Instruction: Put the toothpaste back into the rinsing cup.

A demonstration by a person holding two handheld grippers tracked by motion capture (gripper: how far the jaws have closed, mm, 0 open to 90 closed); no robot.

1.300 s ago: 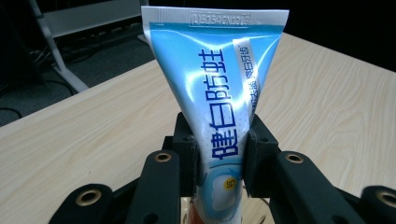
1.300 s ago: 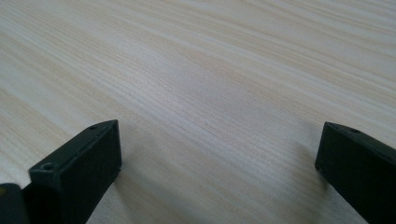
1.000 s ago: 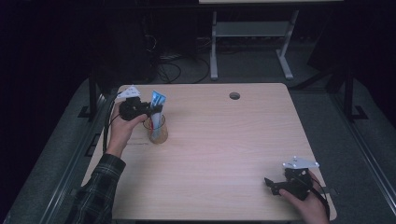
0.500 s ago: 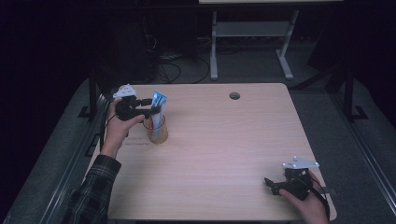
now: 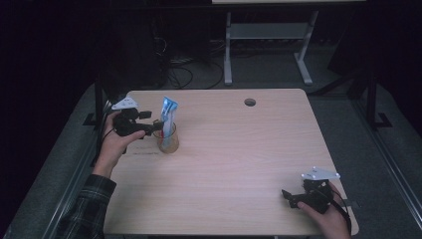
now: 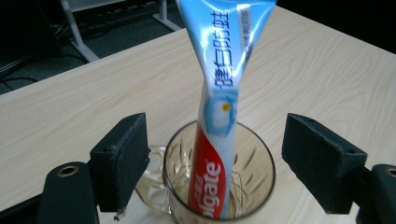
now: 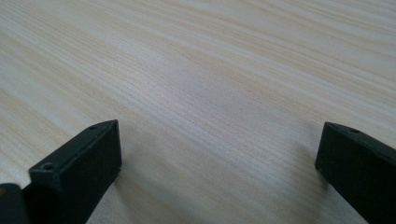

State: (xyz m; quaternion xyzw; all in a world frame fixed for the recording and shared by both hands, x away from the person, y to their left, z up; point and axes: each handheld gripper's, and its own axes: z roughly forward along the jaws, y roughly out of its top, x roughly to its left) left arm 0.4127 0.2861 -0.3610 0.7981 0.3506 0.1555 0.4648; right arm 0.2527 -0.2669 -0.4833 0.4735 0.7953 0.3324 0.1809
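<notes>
The toothpaste tube (image 6: 219, 116) stood upright, cap end down, in a clear glass mug (image 5: 168, 139) on the left side of the tabletop (image 5: 239, 164). The left gripper (image 5: 157, 127) sat just left of the mug, its fingers (image 6: 122, 163) having just been opening, wide on either side of the tube without touching it. The right gripper (image 5: 287, 195) rested at the near right corner, fingers (image 7: 84, 163) spread apart over bare wood.

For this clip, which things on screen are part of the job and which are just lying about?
Part of the job:
- toothpaste tube, standing in the cup
- glass cup
- left claw, jaws just opened, clear of the tube

Lying about:
- right claw, open, idle over the table
- white desk frame behind
</notes>
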